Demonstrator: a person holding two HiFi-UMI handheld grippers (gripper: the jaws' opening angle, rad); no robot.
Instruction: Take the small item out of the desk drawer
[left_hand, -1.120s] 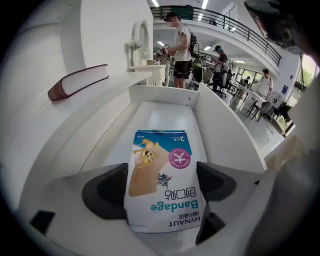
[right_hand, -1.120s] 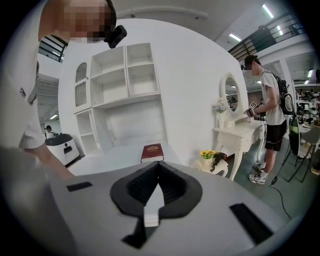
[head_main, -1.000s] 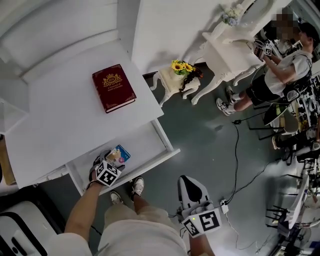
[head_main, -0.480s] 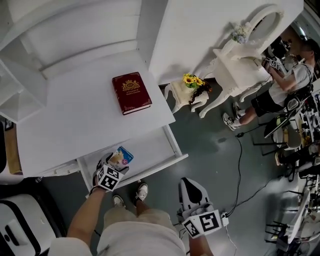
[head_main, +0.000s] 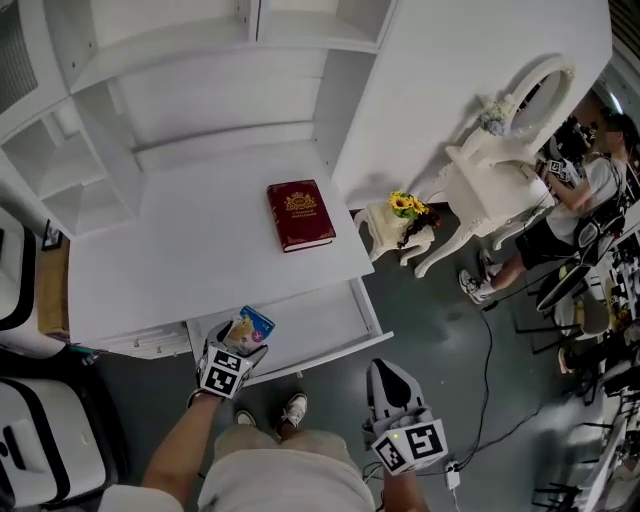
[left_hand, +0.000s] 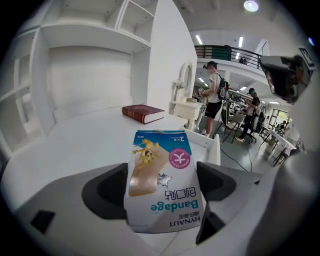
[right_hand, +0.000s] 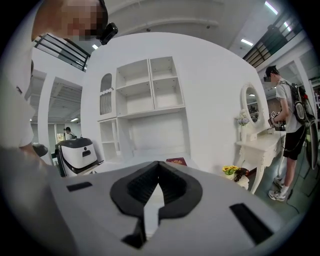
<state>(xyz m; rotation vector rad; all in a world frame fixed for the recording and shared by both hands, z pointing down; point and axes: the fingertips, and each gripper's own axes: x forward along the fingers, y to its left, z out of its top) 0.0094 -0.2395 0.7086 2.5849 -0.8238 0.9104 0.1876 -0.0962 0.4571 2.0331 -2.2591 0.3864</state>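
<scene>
My left gripper is shut on a small blue-and-white bandage box, its pads pressing the box's two sides. In the left gripper view the box stands upright between the jaws, above the level of the white desk top. It hangs over the left end of the open desk drawer. My right gripper hangs low beside the person's legs, away from the desk, shut and empty, its tips meeting.
A dark red book lies on the desk top under white shelves. To the right stand a small white stool with sunflowers, a white vanity and another person. A cable crosses the floor.
The head view has swung up toward the shelves. My left gripper keeps its hold on the bandage box at the drawer's left end. The right gripper has stayed put.
</scene>
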